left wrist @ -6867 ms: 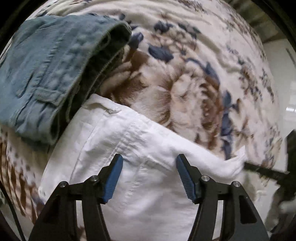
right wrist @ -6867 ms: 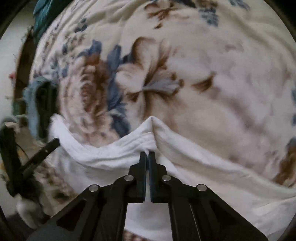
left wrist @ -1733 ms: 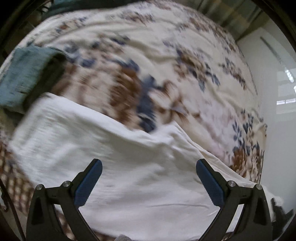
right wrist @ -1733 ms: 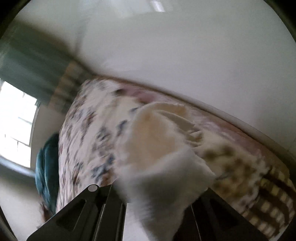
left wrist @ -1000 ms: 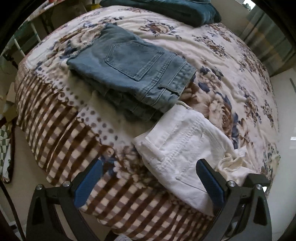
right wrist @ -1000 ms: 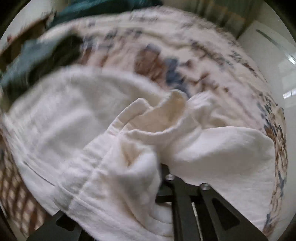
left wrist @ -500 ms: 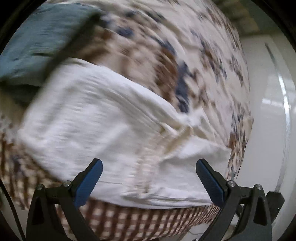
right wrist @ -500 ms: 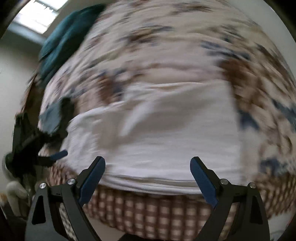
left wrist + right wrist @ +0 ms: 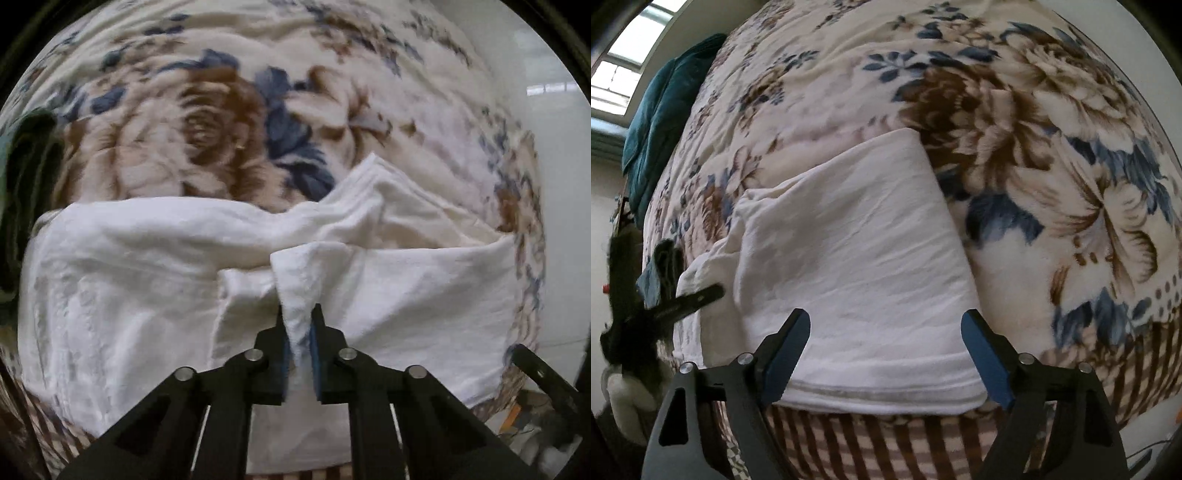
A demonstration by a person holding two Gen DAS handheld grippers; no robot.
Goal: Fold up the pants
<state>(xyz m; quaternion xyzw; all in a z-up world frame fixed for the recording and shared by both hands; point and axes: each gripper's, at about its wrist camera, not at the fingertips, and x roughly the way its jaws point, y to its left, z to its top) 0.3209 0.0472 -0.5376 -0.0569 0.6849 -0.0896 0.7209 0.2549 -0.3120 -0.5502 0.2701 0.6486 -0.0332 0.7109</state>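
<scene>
- The bed (image 9: 849, 74), under a floral blanket (image 9: 221, 122), carries everything; its far half lies bare, giving open room to swing cloth away from the near edge.
- The white pants (image 9: 857, 258) lie partly folded along the bed's near edge, hem just at the drop where the checked border (image 9: 886, 435) hangs.
- A teal bundle (image 9: 661, 110) sits at the far left corner, well apart.
- The left gripper (image 9: 298, 332) pinches a raised fold of the pants tightly.
- The right gripper (image 9: 886, 347) hovers over the hem, jaws wide but closing, pads not yet pressing cloth.
- Risk, as I judge it: pulling toward the edge could drag the pants off; the single pinch may catch one layer only, so the fold skews.
</scene>
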